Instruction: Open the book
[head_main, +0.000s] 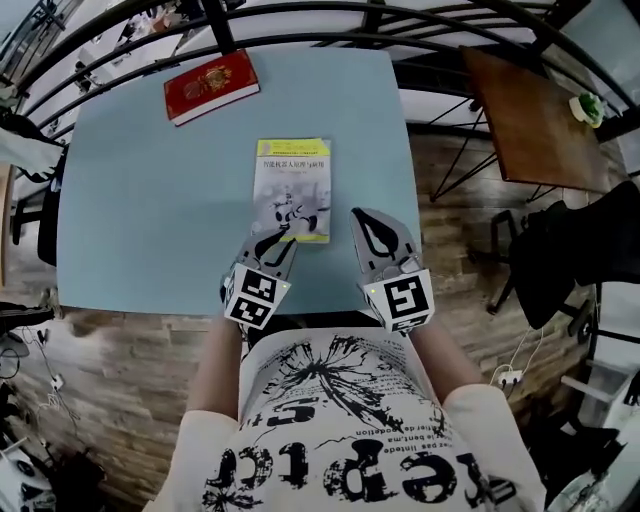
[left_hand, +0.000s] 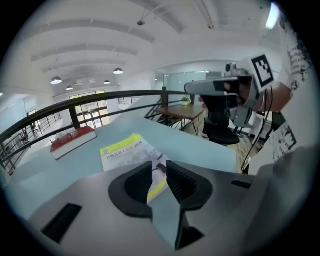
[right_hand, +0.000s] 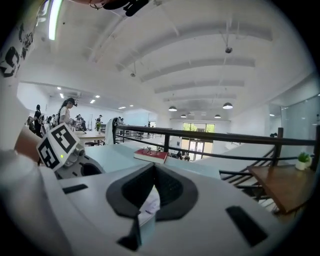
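A closed book (head_main: 292, 185) with a yellow and white cover lies flat in the middle of the light-blue table (head_main: 140, 200). My left gripper (head_main: 283, 238) sits at the book's near left corner. Its jaws stand a little apart with nothing pressed between them, and the cover (left_hand: 125, 150) shows through the gap in the left gripper view (left_hand: 159, 167). My right gripper (head_main: 364, 218) hovers just right of the book's near right corner without touching it. In the right gripper view (right_hand: 153, 166) its tips meet, and nothing is held.
A red book (head_main: 211, 85) lies at the table's far left corner, close to a black railing (head_main: 300, 20). A brown side table (head_main: 535, 120) and a black chair (head_main: 560, 260) stand off to the right. The table's near edge runs just behind both grippers.
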